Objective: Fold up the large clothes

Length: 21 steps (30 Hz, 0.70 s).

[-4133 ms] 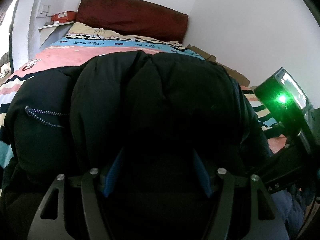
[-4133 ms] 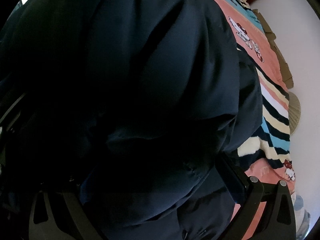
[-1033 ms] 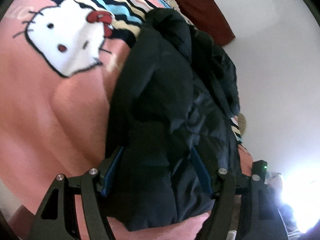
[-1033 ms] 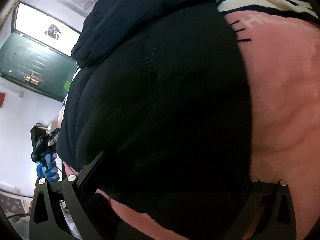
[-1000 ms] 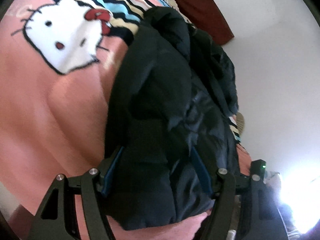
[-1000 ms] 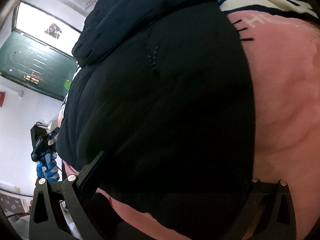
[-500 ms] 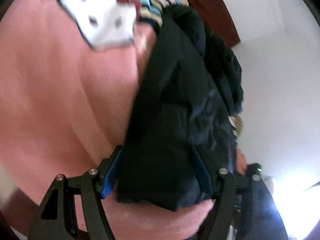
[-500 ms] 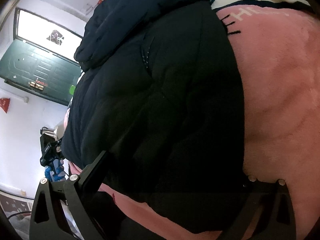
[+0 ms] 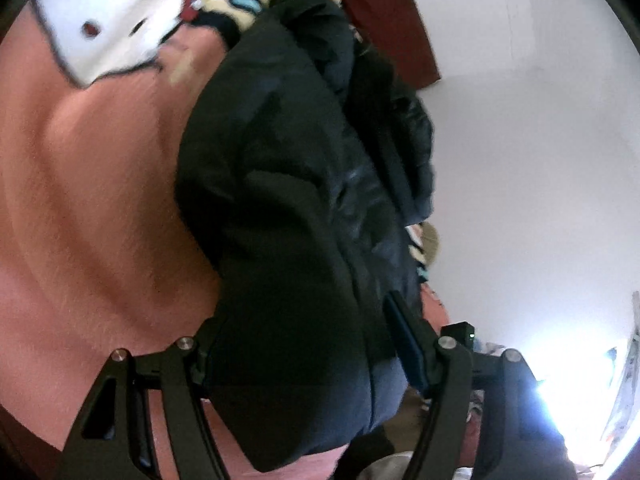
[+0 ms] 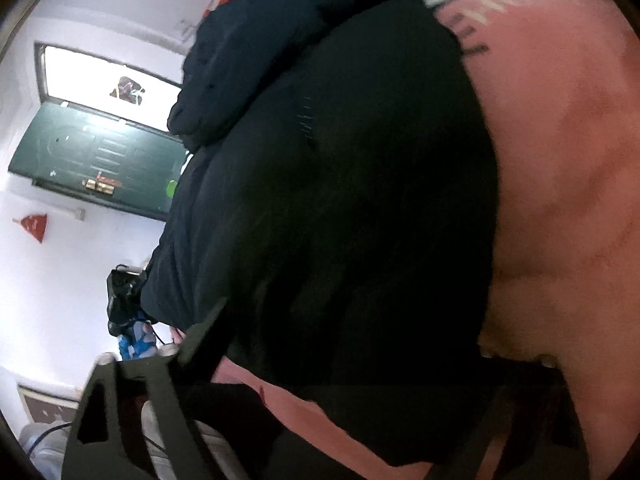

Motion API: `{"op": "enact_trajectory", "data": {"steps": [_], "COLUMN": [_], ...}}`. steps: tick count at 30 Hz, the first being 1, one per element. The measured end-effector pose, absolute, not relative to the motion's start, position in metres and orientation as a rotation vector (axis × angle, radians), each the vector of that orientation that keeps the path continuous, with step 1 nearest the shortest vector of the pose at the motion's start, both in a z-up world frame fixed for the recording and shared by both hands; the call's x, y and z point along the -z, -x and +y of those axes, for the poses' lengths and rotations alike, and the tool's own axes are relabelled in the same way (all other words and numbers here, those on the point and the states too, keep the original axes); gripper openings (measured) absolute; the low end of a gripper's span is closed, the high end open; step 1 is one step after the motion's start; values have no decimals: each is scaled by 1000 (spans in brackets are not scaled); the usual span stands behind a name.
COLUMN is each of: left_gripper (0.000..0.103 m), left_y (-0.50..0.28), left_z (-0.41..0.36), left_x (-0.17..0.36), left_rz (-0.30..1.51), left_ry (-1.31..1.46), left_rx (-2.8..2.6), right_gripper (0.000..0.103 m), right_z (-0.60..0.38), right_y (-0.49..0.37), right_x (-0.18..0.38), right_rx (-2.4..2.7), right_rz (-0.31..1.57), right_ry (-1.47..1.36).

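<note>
A black padded jacket (image 9: 280, 200) lies folded lengthwise on a pink blanket (image 9: 80, 200). Its near end hangs over the bed's edge. My left gripper (image 9: 306, 344) holds that thick end, both fingers pressed into its sides and the left pad buried in fabric. In the right wrist view the same jacket (image 10: 340, 200) fills the frame. My right gripper (image 10: 360, 352) straddles the other side of the near end, jaws closing with the jacket between them. Its left finger (image 10: 204, 340) sits at the jacket's edge, and the right finger is lost in shadow.
The blanket (image 10: 560, 160) carries a white cat print (image 9: 112, 28) and stripes toward a dark red headboard (image 9: 384, 20). A white wall (image 9: 520, 160) runs along the bed's far side. A green door (image 10: 92, 160) stands across the room.
The left gripper has tilted and dipped slightly with the jacket end still between its fingers. The right gripper's fingers have come inward around the jacket.
</note>
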<state>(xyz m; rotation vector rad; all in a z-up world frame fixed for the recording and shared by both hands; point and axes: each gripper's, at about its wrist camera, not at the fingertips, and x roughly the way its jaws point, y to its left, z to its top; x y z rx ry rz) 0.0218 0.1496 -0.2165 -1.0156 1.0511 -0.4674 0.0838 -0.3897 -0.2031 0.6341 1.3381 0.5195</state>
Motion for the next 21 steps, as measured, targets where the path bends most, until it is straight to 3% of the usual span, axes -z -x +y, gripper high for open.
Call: {"op": "enact_trajectory", "data": {"steps": [6, 10, 12, 14, 21], "left_gripper": [61, 35, 28, 23, 18], "left_y": [-15, -19, -20, -17, -40], "left_z": [144, 136, 130, 130, 117], "left_x": [218, 199, 185, 173, 109], "left_rz": [1039, 1027, 1017, 1005, 893], "left_ry": [1012, 941, 902, 881, 849], "left_rx": [423, 398, 397, 404, 467], "right_gripper": [67, 43, 31, 26, 20], "right_z": [-387, -381, -382, -380, -384], "right_y": [-80, -81, -78, -78, -97], "right_x": [214, 211, 207, 198, 144], "right_rx": [-515, -546, -559, -577, -648], "right_rz": [1382, 1364, 1342, 1311, 1133], "right_ry": [-646, -677, -680, -677, -696]}}
